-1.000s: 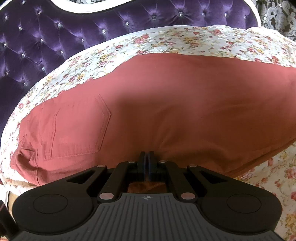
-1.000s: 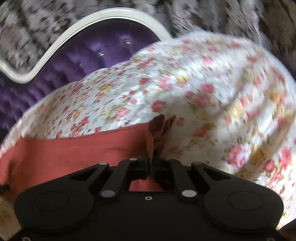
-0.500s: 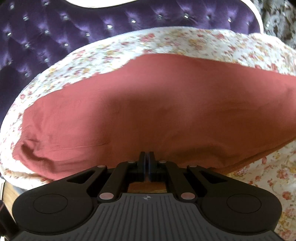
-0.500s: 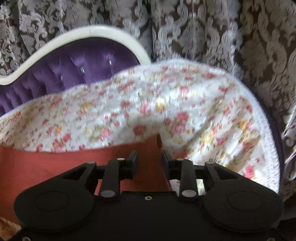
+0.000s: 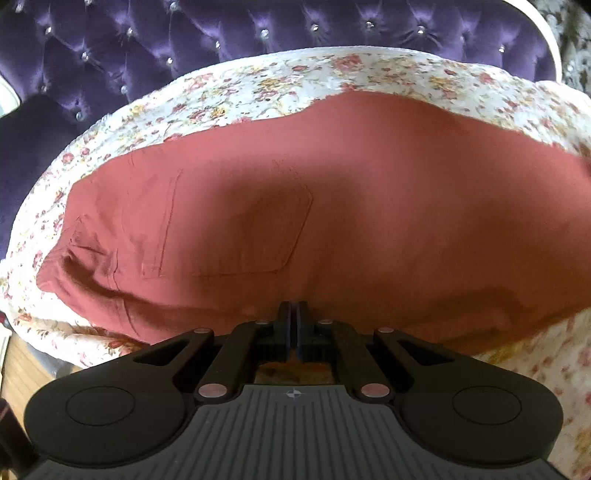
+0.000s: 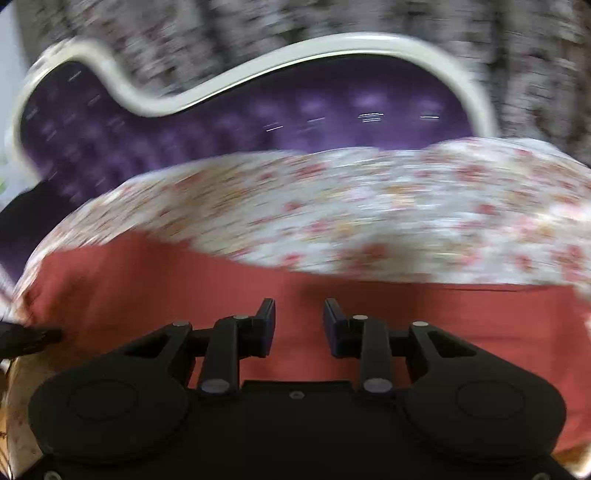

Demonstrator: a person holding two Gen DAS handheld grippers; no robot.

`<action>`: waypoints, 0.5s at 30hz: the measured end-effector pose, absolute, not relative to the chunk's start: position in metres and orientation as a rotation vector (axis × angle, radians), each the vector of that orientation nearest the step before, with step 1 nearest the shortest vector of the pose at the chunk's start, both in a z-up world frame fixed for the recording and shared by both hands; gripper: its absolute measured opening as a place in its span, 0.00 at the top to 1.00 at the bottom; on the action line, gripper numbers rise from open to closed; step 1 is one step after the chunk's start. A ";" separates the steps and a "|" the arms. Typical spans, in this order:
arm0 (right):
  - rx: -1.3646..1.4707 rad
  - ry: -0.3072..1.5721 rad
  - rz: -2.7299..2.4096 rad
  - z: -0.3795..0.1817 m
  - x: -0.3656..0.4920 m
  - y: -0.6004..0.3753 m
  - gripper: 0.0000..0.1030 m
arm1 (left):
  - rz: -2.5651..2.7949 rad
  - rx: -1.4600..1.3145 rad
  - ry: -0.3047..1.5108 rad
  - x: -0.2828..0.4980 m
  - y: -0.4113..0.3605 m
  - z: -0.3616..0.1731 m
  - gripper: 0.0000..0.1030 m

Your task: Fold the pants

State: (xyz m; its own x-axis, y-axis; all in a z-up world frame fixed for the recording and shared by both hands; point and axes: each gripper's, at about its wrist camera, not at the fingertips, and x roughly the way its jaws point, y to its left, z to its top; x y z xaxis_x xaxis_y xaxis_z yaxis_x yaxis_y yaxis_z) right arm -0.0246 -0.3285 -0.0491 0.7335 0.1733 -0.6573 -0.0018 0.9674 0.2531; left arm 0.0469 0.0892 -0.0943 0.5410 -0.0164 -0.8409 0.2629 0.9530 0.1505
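Rust-red pants [image 5: 332,206] lie spread on a floral cover [image 5: 258,88], waist and back pocket [image 5: 255,236] at the left. My left gripper [image 5: 294,314] is shut on the near edge of the pants. In the blurred right wrist view the pants [image 6: 166,280] stretch across the lower frame. My right gripper [image 6: 299,314] is open and empty just above the cloth.
A purple tufted sofa back [image 5: 184,40] with a white frame [image 6: 258,70] rises behind the floral cover. Patterned curtains [image 6: 369,14] hang beyond. Wooden floor [image 5: 18,373] shows at the lower left. A dark object [image 6: 26,339], probably my left gripper, is at the left edge.
My right gripper let go of the pant leg end, opened, and swung left over the pants. My left gripper stayed shut on the near edge while its view shifted and the pocket came back into sight.
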 end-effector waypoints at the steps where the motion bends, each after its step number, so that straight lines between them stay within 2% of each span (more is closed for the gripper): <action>1: 0.230 0.750 0.142 -0.049 -0.018 -0.311 0.60 | -0.173 0.266 0.990 0.045 0.091 -0.093 0.96; 8: 0.190 0.745 0.253 -0.042 0.007 -0.259 0.60 | -0.125 0.207 0.966 0.048 0.110 -0.073 0.96; 12: 0.255 0.736 0.163 -0.041 -0.001 -0.287 0.59 | -0.151 0.194 0.912 0.055 0.096 -0.056 0.96; 15: 0.319 0.730 0.032 -0.046 -0.016 -0.331 0.54 | -0.206 0.196 0.890 0.056 0.071 -0.051 0.96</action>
